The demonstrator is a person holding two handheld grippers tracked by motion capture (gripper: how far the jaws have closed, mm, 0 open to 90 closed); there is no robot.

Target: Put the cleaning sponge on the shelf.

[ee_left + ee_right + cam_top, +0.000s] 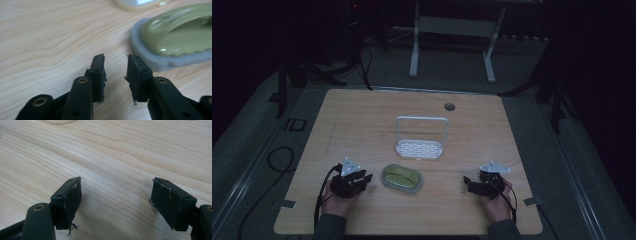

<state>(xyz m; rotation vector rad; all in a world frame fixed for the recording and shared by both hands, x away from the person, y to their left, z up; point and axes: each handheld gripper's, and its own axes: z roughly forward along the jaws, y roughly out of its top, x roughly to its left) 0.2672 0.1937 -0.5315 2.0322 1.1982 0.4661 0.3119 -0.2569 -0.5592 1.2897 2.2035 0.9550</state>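
Note:
An oval olive-green object with a grey rim (402, 177) lies on the wooden table (362, 120), near the front middle. Behind it stands a white rack (421, 145) with a tall wire loop and a perforated base. My left gripper (367, 176) rests on the table just left of the green object, its jaws apart with nothing between them. In the left gripper view, my left gripper (116, 60) points at bare wood and the green object (180, 35) lies close ahead to the right. My right gripper (467, 182) sits to the right of the object. In its own view my right gripper (117, 182) stands wide open over bare wood.
A round cable hole (449, 106) is near the table's far edge. A white metal frame (452, 40) stands on the floor beyond the table. Cables (277, 160) lie on the floor at the left. The surroundings are dark.

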